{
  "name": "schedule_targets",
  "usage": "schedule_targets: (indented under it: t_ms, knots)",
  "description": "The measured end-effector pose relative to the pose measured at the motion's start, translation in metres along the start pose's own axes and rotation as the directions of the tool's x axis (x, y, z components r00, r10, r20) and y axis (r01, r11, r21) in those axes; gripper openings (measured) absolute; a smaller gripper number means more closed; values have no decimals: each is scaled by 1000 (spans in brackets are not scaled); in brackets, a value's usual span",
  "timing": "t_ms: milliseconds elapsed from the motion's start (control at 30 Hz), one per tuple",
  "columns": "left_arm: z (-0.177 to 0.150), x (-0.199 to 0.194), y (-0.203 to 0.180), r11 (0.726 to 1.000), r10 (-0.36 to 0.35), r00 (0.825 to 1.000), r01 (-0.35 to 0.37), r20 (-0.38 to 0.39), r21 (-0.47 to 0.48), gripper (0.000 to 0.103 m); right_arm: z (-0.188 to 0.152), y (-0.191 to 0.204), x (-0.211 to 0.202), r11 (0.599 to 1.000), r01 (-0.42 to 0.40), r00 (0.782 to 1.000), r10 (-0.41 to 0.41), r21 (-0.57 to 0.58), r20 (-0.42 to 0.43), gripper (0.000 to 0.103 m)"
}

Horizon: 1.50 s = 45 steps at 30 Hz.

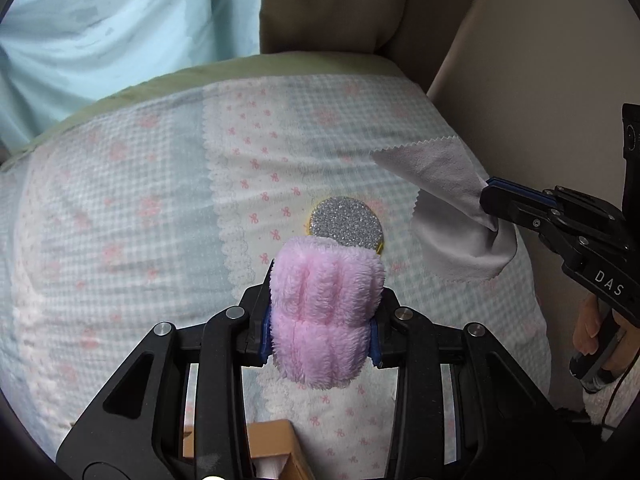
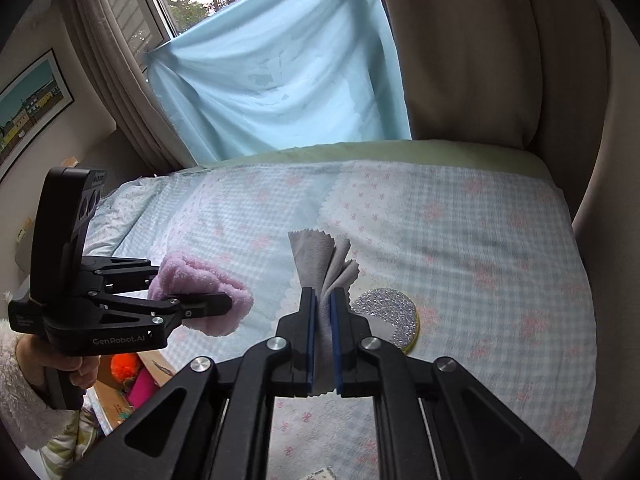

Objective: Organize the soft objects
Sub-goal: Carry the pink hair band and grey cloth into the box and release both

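A fluffy pink plush piece (image 1: pixel 325 312) is clamped between the blue pads of my left gripper (image 1: pixel 320 340), held above the bed. The same pink plush (image 2: pixel 200 292) shows at the left of the right wrist view, in the left gripper (image 2: pixel 224 304). My right gripper (image 2: pixel 322 312) is shut on a thin grey cloth (image 2: pixel 324 260) with zigzag edges, which fans out above the pads. In the left wrist view that grey cloth (image 1: pixel 448 216) hangs from the right gripper (image 1: pixel 490 196) at the right. A round silver glitter disc (image 1: pixel 346 222), (image 2: pixel 386 314) lies flat on the bedspread.
The bed carries a pale blue checked spread with pink bows (image 2: pixel 480 248), (image 1: pixel 120 208). Beige cushions (image 2: pixel 480 48) and a light blue sheet (image 2: pixel 280 76) stand behind it. A cardboard box (image 2: pixel 120 396) with bright orange and pink items sits beside the bed at lower left. A hand (image 1: pixel 592 332) holds the right gripper's handle.
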State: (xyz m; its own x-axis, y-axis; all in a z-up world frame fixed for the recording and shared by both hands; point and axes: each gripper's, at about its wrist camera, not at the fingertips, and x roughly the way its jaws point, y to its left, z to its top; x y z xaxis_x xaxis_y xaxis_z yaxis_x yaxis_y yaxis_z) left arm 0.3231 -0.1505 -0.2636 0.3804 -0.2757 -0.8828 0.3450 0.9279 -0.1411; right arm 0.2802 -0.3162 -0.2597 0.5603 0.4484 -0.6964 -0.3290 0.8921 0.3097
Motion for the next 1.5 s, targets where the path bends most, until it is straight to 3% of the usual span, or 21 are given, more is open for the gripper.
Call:
schedule_targets:
  t_ms: [167,333,500,633,833,1100,1267,1500]
  knots:
    - [-21,-82,11,997,37,997,-33,63,-63,31,10,56,-43,998,-60,998,60,-24,10,7]
    - [-60,-146,35,989,90,993,-80,77,-127,31,0,117,-65,991,-126,992,126,-50,-16,7]
    - [-115,-184,68,977,128,990,-115,60,-180,31,-29,176,-66,983,-178,982,175,-39,-73,7]
    - [-160,-199,99,971,133,991,-127,17,-204,31,-55,222,-62,984,-174,979,170,-25,-113,7]
    - [-220,-198,148,966,101,993,-112,-60,-232,31,-92,270,-38,991,-123,976,129,43,-177,7]
    - [-277,-158,205,962,49,986,-89,-159,-256,31,-138,308,19,992,-42,962,71,116,-263,7]
    - [-290,-115,226,967,38,976,-90,-214,-240,31,-153,313,61,990,13,953,31,141,-300,7]
    - [-284,-76,236,980,48,968,-93,-245,-175,31,-154,303,101,986,76,946,-25,147,-323,7]
